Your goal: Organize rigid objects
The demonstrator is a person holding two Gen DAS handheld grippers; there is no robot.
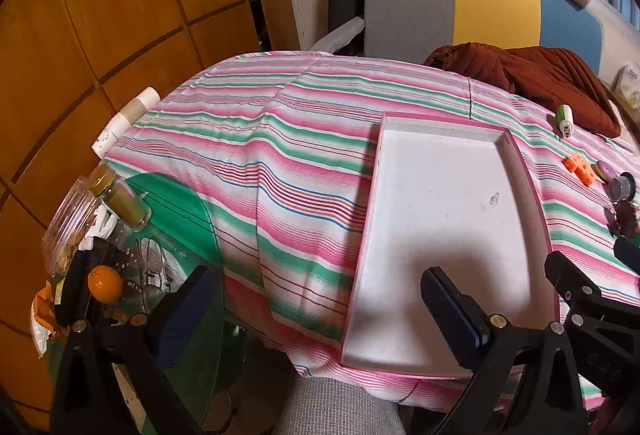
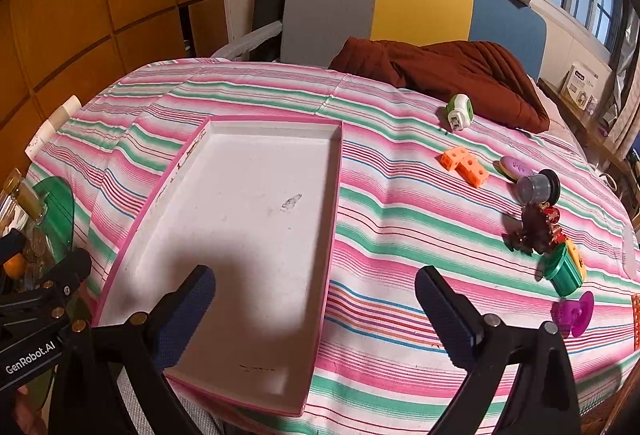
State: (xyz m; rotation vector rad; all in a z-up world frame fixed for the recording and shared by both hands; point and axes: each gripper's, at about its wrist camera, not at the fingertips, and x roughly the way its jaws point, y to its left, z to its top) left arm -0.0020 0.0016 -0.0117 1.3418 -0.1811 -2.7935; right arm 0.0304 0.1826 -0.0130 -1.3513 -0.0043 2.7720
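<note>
A pink-rimmed white tray (image 1: pixel 452 203) (image 2: pixel 256 195) lies on the striped bedspread with nothing in it. To its right small toys are scattered: a green-white roller (image 2: pixel 459 111) (image 1: pixel 565 119), orange blocks (image 2: pixel 464 166) (image 1: pixel 580 167), a purple oval (image 2: pixel 516 167), a grey cup on a black disc (image 2: pixel 534 189) (image 1: pixel 622 187), a dark red figure (image 2: pixel 534 229), a green tub (image 2: pixel 564 270) and a magenta spool (image 2: pixel 574 313). My left gripper (image 1: pixel 320 315) is open over the tray's left edge. My right gripper (image 2: pixel 316 311) is open over the tray's right edge. Neither holds anything.
A green glass side table (image 1: pixel 188 235) at the left carries jars (image 1: pixel 116 197), an orange (image 1: pixel 105 283) and glasses. Stacked paper cups (image 1: pixel 128 119) lie beside the bed. A rust-brown blanket (image 2: pixel 448 75) sits near the headboard. Wooden cupboards (image 1: pixel 100 15) stand at left.
</note>
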